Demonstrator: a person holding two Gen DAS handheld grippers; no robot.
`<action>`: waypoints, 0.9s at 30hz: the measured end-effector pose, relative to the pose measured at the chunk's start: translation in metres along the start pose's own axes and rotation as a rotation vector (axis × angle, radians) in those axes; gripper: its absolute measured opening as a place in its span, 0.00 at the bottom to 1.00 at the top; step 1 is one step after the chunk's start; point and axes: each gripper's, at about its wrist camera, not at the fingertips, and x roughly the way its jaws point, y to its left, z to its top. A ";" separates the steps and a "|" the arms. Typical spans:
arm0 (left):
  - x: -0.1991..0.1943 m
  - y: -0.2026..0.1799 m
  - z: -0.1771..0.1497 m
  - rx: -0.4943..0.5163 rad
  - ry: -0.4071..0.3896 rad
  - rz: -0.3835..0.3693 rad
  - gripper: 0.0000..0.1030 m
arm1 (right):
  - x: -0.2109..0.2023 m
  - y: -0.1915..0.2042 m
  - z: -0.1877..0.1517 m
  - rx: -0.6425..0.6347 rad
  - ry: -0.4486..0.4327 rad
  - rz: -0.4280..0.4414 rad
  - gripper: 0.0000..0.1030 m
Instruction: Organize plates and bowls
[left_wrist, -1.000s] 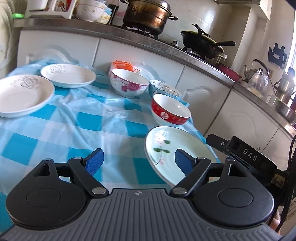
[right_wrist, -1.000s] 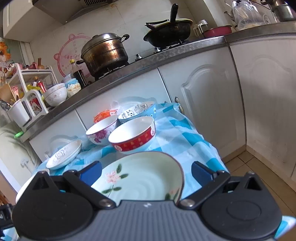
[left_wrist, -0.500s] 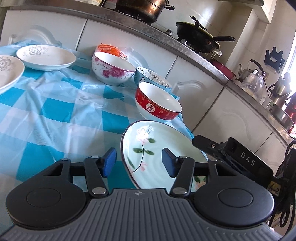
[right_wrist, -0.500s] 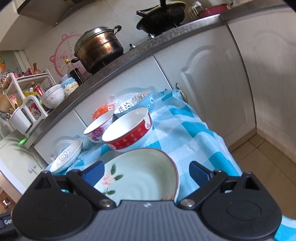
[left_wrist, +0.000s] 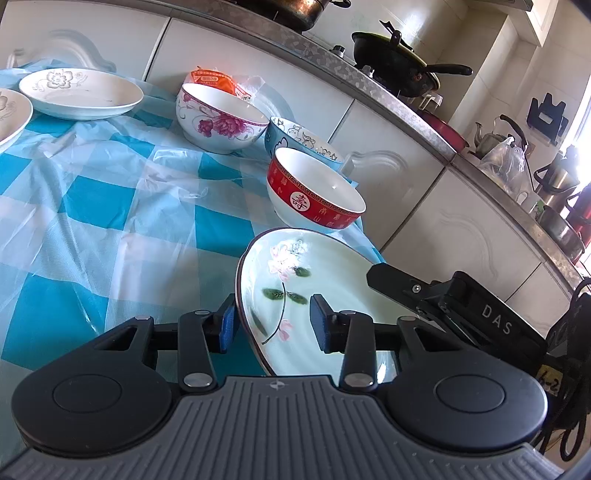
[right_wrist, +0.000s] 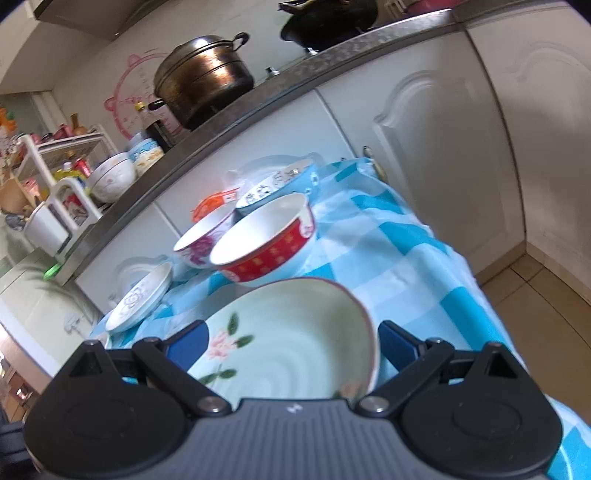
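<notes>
A pale green plate (left_wrist: 325, 269) with a painted pink flower lies at the table's near right corner. My left gripper (left_wrist: 271, 325) straddles its left rim. One blue pad is outside the rim and the other over the plate's inside, and the jaws are closing with a gap still showing. My right gripper (right_wrist: 291, 343) stands open over the same plate (right_wrist: 295, 343), a pad near each side. A red-banded bowl (left_wrist: 314, 195) sits just beyond, then a pink-flowered bowl (left_wrist: 221, 118) and a blue bowl (left_wrist: 299, 136). Two white plates (left_wrist: 79, 94) lie far left.
The blue checked tablecloth (left_wrist: 110, 206) has a plastic sheet over it and drops off at the right edge (right_wrist: 436, 258) toward white cabinets. An orange packet (left_wrist: 214, 79) lies behind the bowls. On the counter behind stand a steel pot (right_wrist: 205, 77) and a black wok (left_wrist: 395, 61).
My left gripper moved right and down onto the green plate's left rim while its jaws narrowed from wide open. The right gripper edged closer over the plate and narrowed slightly.
</notes>
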 end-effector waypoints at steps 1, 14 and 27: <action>-0.001 0.000 0.000 -0.001 0.000 -0.002 0.42 | 0.001 0.003 -0.001 -0.010 0.002 0.008 0.95; -0.006 0.005 0.000 -0.040 -0.002 0.012 0.36 | 0.001 0.009 -0.002 0.009 0.017 0.000 0.95; -0.050 0.029 0.014 -0.092 -0.090 0.043 0.37 | 0.005 0.042 -0.006 0.072 0.036 0.088 0.95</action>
